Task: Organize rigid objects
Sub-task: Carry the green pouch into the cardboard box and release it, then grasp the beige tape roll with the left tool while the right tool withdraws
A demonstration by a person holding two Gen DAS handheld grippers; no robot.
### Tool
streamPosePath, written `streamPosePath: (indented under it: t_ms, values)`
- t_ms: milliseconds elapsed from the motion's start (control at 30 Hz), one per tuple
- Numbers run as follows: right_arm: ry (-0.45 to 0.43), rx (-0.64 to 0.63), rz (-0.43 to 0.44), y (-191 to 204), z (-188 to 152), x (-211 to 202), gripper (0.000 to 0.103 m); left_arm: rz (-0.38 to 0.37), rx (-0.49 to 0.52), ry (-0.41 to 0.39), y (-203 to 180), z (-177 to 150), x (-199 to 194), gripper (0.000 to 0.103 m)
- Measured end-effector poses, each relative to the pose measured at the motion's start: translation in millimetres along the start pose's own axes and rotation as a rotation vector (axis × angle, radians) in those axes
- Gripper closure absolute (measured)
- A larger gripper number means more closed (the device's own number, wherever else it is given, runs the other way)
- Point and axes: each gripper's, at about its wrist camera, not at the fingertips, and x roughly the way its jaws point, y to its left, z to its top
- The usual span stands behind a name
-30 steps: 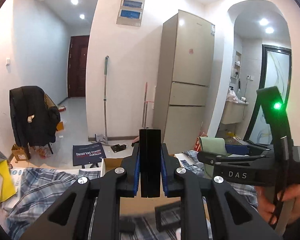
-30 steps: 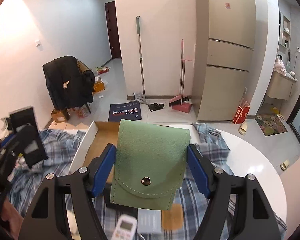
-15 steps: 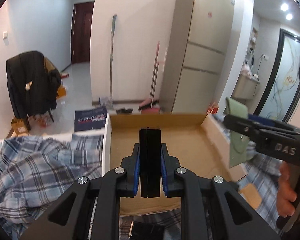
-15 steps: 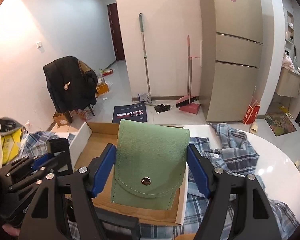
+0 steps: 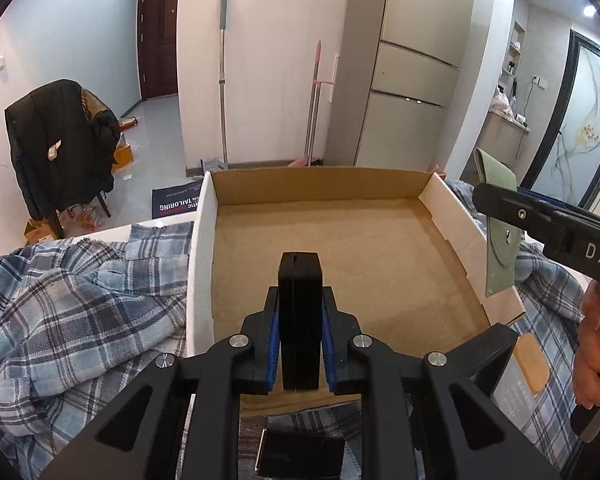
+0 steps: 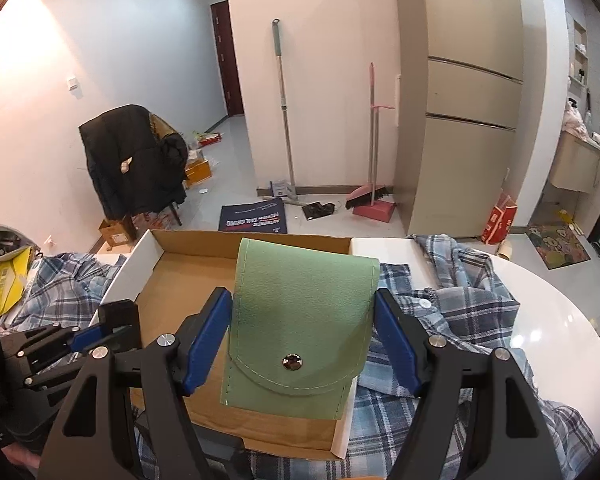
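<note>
My left gripper [image 5: 300, 320] is shut on a flat black box [image 5: 300, 292], held upright over the near part of an open cardboard box [image 5: 340, 248]. My right gripper [image 6: 304, 336] is shut on a green snap pouch [image 6: 300, 328], held over the right near corner of the same cardboard box [image 6: 180, 280]. The pouch [image 5: 498, 216] and right gripper also show at the right of the left wrist view. The left gripper with its black box [image 6: 118, 316] shows at the left of the right wrist view.
A plaid shirt [image 5: 80, 300] lies left of the cardboard box, and more plaid cloth [image 6: 452, 320] lies to its right on a white round table [image 6: 560, 340]. A black frame [image 5: 300, 456] and a booklet [image 5: 520, 384] lie near me. A yellow bag [image 6: 8, 280] sits far left.
Both grippers have moved forward and down over the cardboard box, which now fills the left wrist view. Each still holds its object.
</note>
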Motion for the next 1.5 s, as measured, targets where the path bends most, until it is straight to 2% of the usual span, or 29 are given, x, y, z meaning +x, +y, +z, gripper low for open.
streamPosePath:
  t_ms: [267, 333, 400, 433, 500, 600, 833, 900, 967, 1133, 1267, 1333, 1500]
  values:
    - [0.009, -0.045, 0.013, 9, -4, 4, 0.032, 0.017, -0.008, -0.036, 1, 2, -8, 0.081]
    - [0.006, -0.042, 0.011, 9, -5, 6, 0.032, 0.029, -0.007, -0.064, 3, 2, -13, 0.067]
    - [0.008, -0.043, 0.007, 8, -7, 9, 0.032, 0.035, -0.007, -0.120, 3, 1, -21, 0.022]
    - [0.013, -0.046, 0.008, 8, -8, 11, 0.032, 0.038, -0.009, -0.171, 4, -1, -28, 0.016]
    - [0.025, -0.053, 0.012, 10, -11, 16, 0.032, 0.048, -0.007, -0.222, 4, -1, -37, 0.015]
    - [0.043, -0.064, 0.019, 12, -13, 22, 0.032, 0.040, -0.022, -0.252, 8, 4, -45, 0.015]
    - [0.087, -0.095, 0.051, 20, -21, 31, 0.032, 0.043, -0.032, -0.255, 9, 7, -48, 0.015]
    - [0.106, -0.103, 0.053, 22, -23, 34, 0.032, 0.022, -0.026, -0.243, 9, 6, -46, 0.015]
    - [0.115, -0.112, 0.046, 23, -25, 37, 0.032, 0.033, -0.031, -0.226, 10, 5, -43, 0.015]
    - [0.144, -0.085, 0.073, 18, -26, 40, 0.030, 0.026, -0.042, -0.245, 13, 7, -51, 0.015]
    - [0.093, -0.058, 0.057, 13, -19, 22, 0.025, 0.048, -0.044, -0.283, 14, 12, -70, 0.015]
    - [0.046, -0.046, 0.048, 10, -12, 2, 0.014, 0.048, -0.054, -0.292, 17, 16, -81, 0.015]
    - [-0.063, -0.086, 0.033, 9, -2, -61, 0.009, 0.039, -0.047, -0.291, 16, 13, -116, 0.015]
